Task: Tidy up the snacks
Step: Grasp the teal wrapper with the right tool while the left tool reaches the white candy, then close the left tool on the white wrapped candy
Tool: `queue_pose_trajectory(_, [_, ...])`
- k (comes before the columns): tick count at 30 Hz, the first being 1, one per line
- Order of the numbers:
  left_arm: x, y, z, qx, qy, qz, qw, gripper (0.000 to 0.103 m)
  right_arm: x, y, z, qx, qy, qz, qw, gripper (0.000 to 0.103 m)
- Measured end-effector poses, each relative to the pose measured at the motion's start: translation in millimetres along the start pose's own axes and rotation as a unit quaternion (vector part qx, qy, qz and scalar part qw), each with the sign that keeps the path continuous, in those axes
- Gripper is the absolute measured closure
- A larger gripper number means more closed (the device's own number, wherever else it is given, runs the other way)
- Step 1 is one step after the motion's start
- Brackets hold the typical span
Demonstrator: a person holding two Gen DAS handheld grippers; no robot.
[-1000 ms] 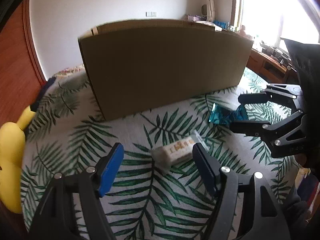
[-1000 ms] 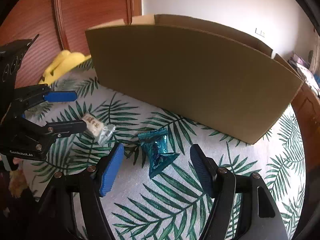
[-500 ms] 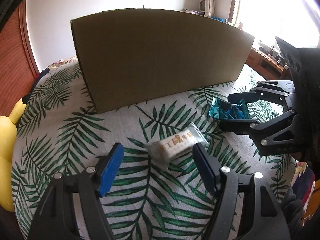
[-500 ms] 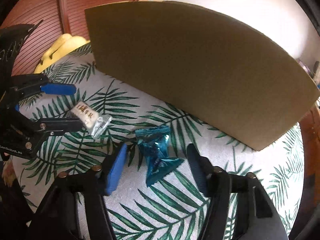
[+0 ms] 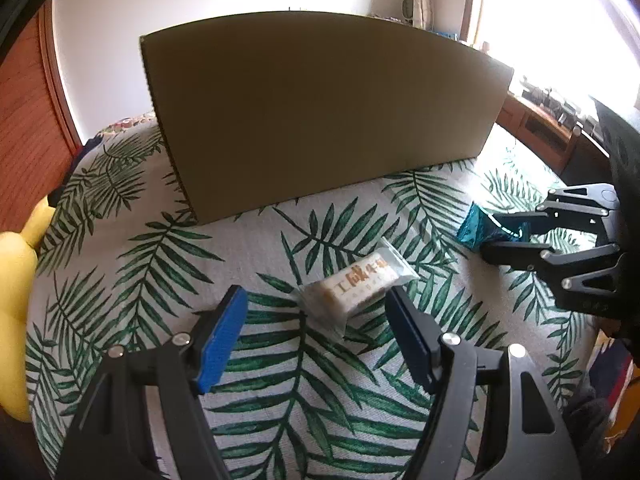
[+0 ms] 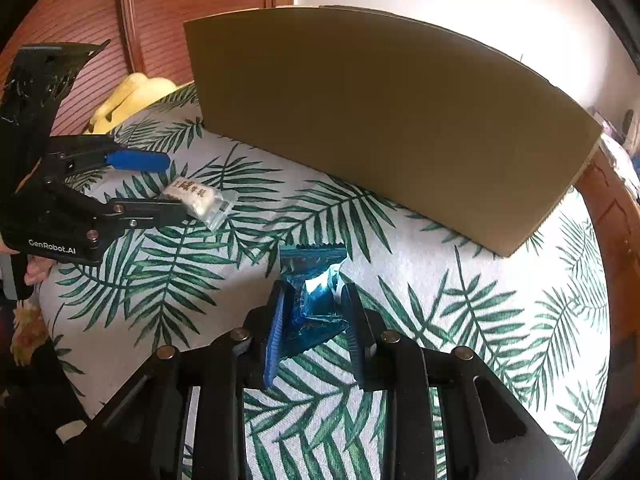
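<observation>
On the leaf-print cloth [image 6: 440,280], before the cardboard box [image 6: 380,120], my right gripper [image 6: 314,328] pinches a shiny, crumpled blue snack packet [image 6: 316,304]; my left gripper [image 5: 316,332] stands apart around a white wrapped snack [image 5: 356,286].

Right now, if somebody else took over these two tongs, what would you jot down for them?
Right tongs: shut on the blue snack packet, which still lies on the leaf-print cloth.
Left tongs: open, straddling the white snack packet without gripping it.
Cardboard box: stands behind both packets; its inside is hidden.
Done: blue packet gripped.
Left: probably lift it into the box, then grip and move the white one.
</observation>
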State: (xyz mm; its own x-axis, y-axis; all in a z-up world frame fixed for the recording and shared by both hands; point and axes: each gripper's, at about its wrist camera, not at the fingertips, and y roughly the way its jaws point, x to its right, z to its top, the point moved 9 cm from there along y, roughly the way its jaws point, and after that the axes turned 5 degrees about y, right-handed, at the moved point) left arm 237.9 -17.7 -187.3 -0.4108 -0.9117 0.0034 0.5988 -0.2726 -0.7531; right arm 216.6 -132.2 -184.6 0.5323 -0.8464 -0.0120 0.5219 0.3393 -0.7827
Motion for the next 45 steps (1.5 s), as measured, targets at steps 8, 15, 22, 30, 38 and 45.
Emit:
queue_pose_trajectory(8, [20.3, 2.6, 6.0, -0.013, 0.085, 0.015, 0.9962, 0.032, 0.6, -0.8, 0.1, 0.016, 0.008, 0.002, 1.000, 0.075])
queue_pose_trajectory(15, [20.0, 11.3, 16.3, -0.052, 0.116, 0.007, 0.9918, 0.032, 0.2, -1.0, -0.4, 0.017, 0.012, 0.002, 1.000, 0.075])
queue_pose_trajectory(22, [16.7, 18.1, 23.3, -0.079, 0.113, -0.014, 0.9903, 0.031, 0.5, -1.0, -0.5, 0.018, 0.013, 0.003, 1.000, 0.075])
queue_pose_trajectory(30, [13.8, 21.1, 24.2, -0.092, 0.103, -0.017, 0.9902, 0.027, 0.5, -0.6, -0.7, 0.018, 0.013, 0.003, 1.000, 0.075])
queue_pose_trajectory(38, [4.0, 12.7, 15.8, -0.076, 0.080, -0.018, 0.9937, 0.026, 1.1, -1.3, -0.6, 0.018, 0.017, 0.007, 1.000, 0.075])
queue_pose_trajectory(45, [7.3, 4.2, 12.9, -0.067, 0.076, -0.032, 0.9944, 0.067, 1.8, -1.2, -0.6, 0.018, 0.018, 0.008, 1.000, 0.075])
